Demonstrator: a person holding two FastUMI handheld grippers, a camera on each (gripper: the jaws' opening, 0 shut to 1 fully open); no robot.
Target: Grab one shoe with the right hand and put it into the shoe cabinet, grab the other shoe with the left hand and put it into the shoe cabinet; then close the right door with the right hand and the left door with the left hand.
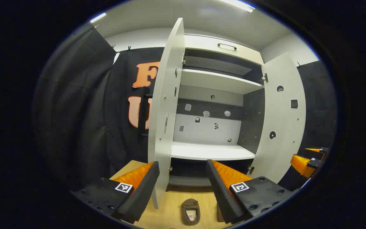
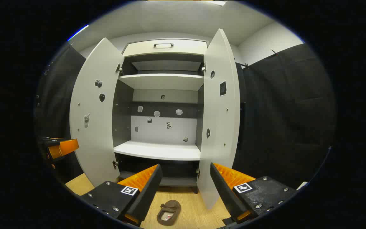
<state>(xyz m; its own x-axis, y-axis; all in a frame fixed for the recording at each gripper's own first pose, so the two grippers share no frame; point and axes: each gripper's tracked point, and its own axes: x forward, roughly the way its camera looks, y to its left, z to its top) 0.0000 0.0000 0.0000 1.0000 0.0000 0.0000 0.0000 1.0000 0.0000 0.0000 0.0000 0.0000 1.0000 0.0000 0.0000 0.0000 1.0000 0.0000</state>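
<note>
A white shoe cabinet stands ahead with both doors swung open: the left door [image 1: 167, 111] [image 2: 97, 111] and the right door [image 1: 281, 121] [image 2: 221, 117]. Its lower white shelf [image 1: 211, 151] [image 2: 157, 150] is bare. A brown shoe [image 1: 191, 211] lies on the wooden floor in front of the cabinet, below and between my left gripper's fingers. In the right gripper view a brown shoe [image 2: 169, 212] lies likewise below the right gripper. My left gripper [image 1: 183, 163] and my right gripper [image 2: 185, 166] are both open and hold nothing. A brownish bit [image 1: 220, 213] peeks out behind the left gripper's right finger.
Black cloth walls flank the cabinet on both sides. A drawer with a handle [image 1: 227, 46] [image 2: 163, 45] tops the cabinet, above an upper shelf [image 2: 160, 79]. The right gripper [image 1: 310, 159] shows far right in the left gripper view; the left gripper [image 2: 60, 148] shows far left in the right gripper view.
</note>
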